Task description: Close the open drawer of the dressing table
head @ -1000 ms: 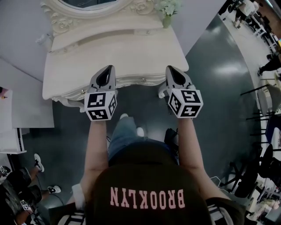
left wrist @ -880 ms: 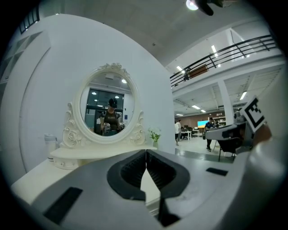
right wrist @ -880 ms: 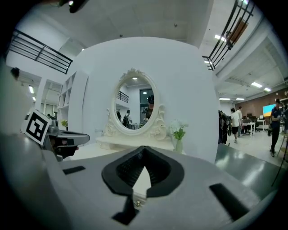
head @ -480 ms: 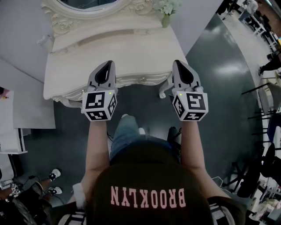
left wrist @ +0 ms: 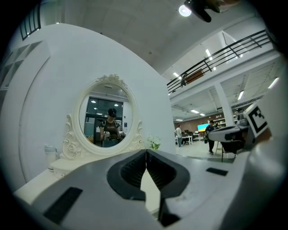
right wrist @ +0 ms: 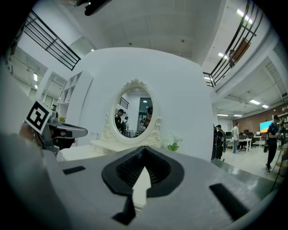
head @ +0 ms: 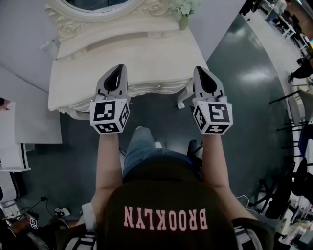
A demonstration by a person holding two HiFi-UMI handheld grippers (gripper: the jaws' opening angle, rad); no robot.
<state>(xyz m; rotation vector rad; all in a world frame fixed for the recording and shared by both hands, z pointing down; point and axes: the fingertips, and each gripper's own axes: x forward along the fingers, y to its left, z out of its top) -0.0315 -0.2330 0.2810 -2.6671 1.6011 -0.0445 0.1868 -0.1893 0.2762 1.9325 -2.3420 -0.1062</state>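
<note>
The cream dressing table with its oval mirror stands ahead of me in the head view. Its carved front carries small knobs, and no drawer juts out from it. My left gripper hangs over the front edge at the left, its jaws shut on nothing. My right gripper hangs just off the front right corner, also shut and empty. In the left gripper view the left gripper points level at the mirror. In the right gripper view the right gripper faces the mirror.
A small vase of flowers stands at the table's back right corner. A white curved wall runs behind and to the left. Dark glossy floor lies to the right, with chairs at the far right. My legs are below the table front.
Both grippers have risen a little. The right one has also shifted right and towards the table's corner. A bystander's feet at the lower left have left the picture.
</note>
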